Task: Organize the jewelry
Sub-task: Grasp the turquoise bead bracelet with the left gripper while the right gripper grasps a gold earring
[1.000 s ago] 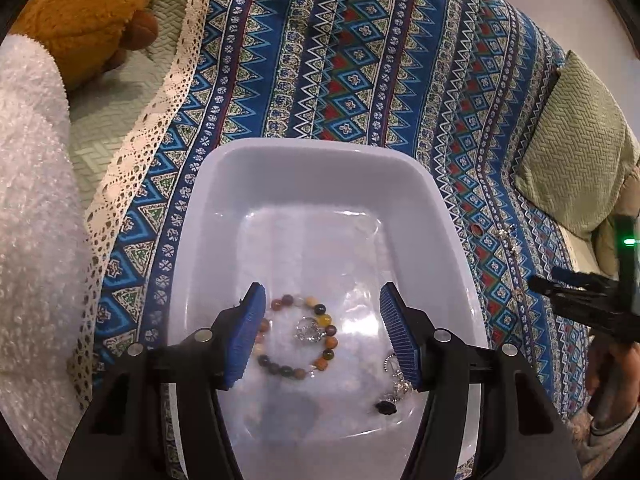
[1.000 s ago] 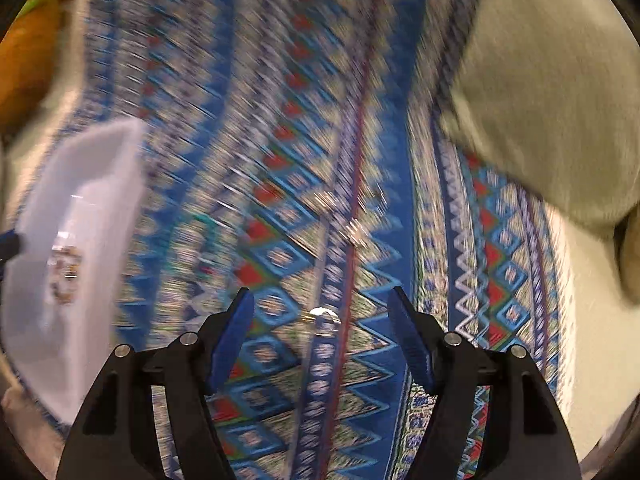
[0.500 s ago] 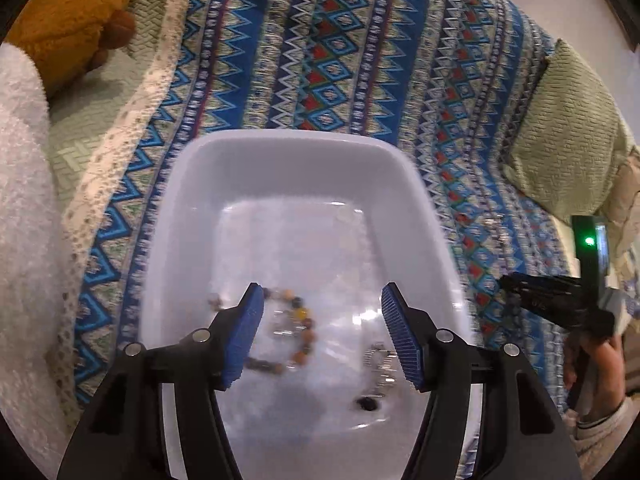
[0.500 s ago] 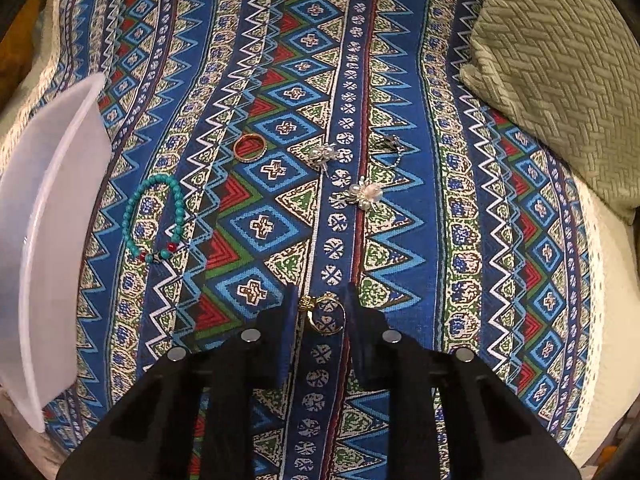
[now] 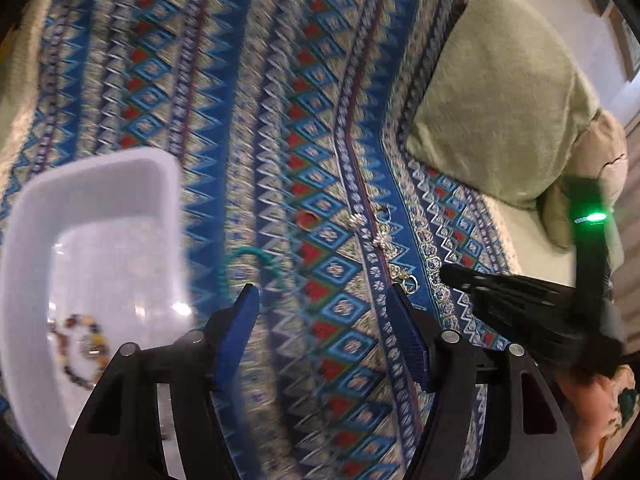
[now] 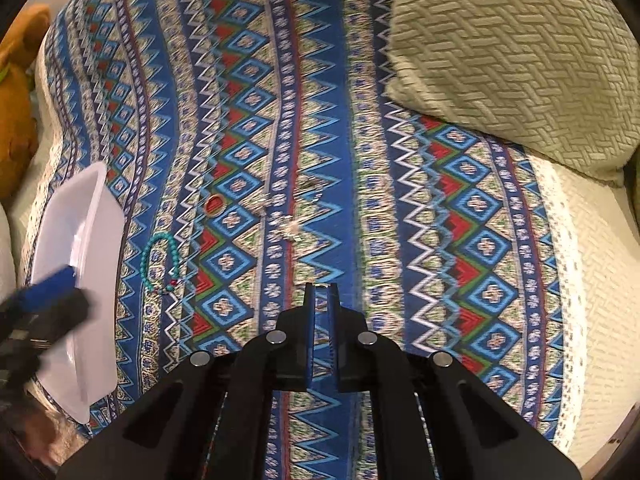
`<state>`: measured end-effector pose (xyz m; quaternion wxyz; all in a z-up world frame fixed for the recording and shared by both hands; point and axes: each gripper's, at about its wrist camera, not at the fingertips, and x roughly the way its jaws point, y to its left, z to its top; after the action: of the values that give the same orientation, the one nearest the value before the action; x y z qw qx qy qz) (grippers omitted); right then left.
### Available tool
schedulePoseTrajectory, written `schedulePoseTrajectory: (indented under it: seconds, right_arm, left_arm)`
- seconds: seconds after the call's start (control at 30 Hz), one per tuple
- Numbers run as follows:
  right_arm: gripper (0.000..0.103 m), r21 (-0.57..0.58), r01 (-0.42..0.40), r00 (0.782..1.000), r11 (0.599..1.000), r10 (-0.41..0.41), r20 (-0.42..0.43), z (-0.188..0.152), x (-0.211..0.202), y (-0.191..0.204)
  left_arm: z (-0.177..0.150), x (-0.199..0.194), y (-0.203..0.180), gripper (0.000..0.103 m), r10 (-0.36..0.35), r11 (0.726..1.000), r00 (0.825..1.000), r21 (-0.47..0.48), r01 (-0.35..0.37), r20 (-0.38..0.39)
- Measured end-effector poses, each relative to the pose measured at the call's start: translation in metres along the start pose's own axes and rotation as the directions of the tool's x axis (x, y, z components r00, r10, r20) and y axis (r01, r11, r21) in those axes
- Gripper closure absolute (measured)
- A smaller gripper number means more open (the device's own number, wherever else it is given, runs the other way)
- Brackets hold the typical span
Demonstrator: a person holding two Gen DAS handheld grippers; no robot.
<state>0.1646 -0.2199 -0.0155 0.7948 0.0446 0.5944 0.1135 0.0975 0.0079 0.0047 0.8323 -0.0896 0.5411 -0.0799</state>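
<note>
Right gripper [image 6: 321,292] now pinched shut on gold ring [image 5: 408,280], lifted off blanket [image 6: 472,240]; left gripper [image 5: 324,320], jaws apart, swung from tray [image 5: 100,172] toward turquoise bracelet [image 6: 160,262].

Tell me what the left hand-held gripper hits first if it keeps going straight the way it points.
Probably the turquoise bead bracelet, which lies on the patterned blanket just ahead of the open left hand-held gripper, nearer its left finger. The picture is blurred and depth is unclear, so it may meet bare blanket first.

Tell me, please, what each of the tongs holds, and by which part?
Right tongs pinch the gold ring at its band; left tongs hold nothing.
</note>
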Motion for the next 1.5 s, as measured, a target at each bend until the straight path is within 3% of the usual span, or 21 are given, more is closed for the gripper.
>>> schedulePoseTrajectory:
  seconds: [0.43,0.6,0.7,0.77,0.97,1.1,1.37,1.5]
  right_arm:
    - [0.095,0.062,-0.007,1.0,0.998,0.007,0.0,-0.005,-0.008,-0.018]
    - [0.095,0.047,-0.009,1.0,0.999,0.01,-0.007,-0.007,-0.004,-0.01]
    - [0.095,0.045,-0.015,1.0,0.999,0.016,-0.023,-0.008,0.001,-0.007]
    - [0.095,0.04,-0.016,0.999,0.999,0.018,-0.035,-0.008,0.006,-0.003]
    - [0.094,0.014,-0.023,0.998,1.0,0.024,-0.055,-0.008,0.018,0.007]
    - [0.066,0.014,-0.024,0.998,1.0,0.024,-0.062,-0.006,0.025,0.012]
    - [0.065,-0.057,0.04,0.996,0.998,-0.044,-0.075,-0.004,0.047,0.034]
    - [0.065,-0.046,0.018,0.995,0.999,-0.022,-0.093,-0.004,0.062,0.037]
  left_arm:
    - [0.001,0.078,0.002,0.046,0.152,0.987,0.984,-0.045,-0.157,-0.092]
    - [-0.008,0.089,0.01,0.073,0.185,0.982,0.979,-0.008,-0.187,-0.089]
    - [-0.008,0.09,0.014,0.093,0.165,0.985,0.982,-0.027,-0.168,-0.092]
    - [-0.008,0.093,0.011,0.096,0.154,0.987,0.983,-0.027,-0.157,-0.097]
    - [-0.005,0.084,0.015,0.098,0.134,0.989,0.988,-0.051,-0.138,-0.076]
    - [-0.004,0.058,0.015,0.097,0.118,0.991,0.992,-0.056,-0.121,-0.052]
    - [0.002,0.034,0.014,0.097,0.077,0.995,0.996,-0.057,-0.079,-0.034]
    - [0.001,0.028,0.014,0.097,0.055,0.997,0.998,-0.053,-0.056,-0.028]
